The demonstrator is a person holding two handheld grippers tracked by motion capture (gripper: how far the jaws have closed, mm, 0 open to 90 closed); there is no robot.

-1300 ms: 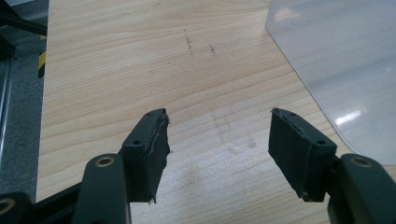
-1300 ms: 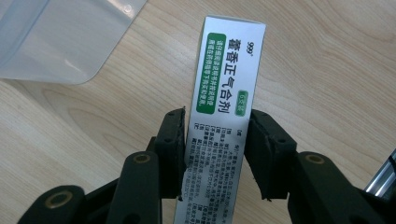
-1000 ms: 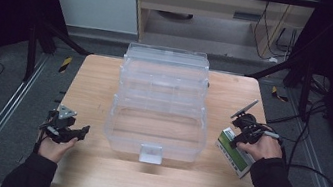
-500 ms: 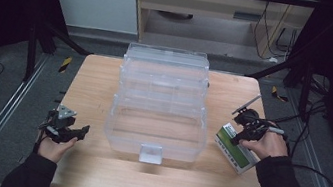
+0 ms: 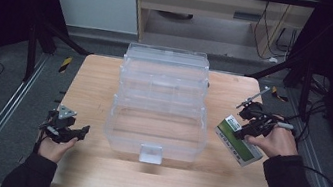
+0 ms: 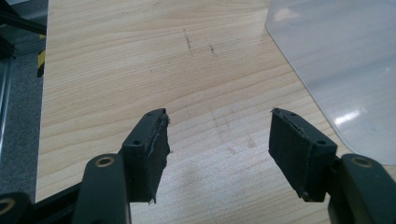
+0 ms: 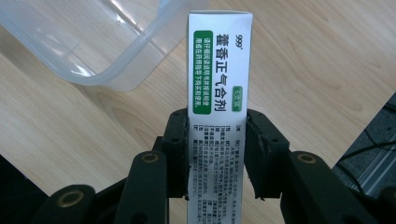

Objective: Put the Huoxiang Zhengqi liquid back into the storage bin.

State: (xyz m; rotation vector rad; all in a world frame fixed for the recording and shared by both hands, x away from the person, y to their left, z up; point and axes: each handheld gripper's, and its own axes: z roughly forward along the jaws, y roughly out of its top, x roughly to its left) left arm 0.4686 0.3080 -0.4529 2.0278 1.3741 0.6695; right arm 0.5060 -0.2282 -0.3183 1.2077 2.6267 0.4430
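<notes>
One clear, tiered plastic storage box point(image 5: 159, 107) stands on one light wooden table point(image 5: 91, 172) — a single container, stepped in three levels, with one small latch tab point(image 5: 150, 153) at its front. One white-and-green cardboard carton point(image 7: 218, 70) printed with Chinese text is the only package. Two black two-jaw grippers — a left gripper point(image 5: 78, 130) and a right gripper point(image 5: 241, 127) — are held in two hands, one each.

You see the bench point(image 5: 91, 172) lit evenly from overhead while the surroundings stay dark. Glare spots the clear bin point(image 6: 355, 116); close-ups stay sharp.
</notes>
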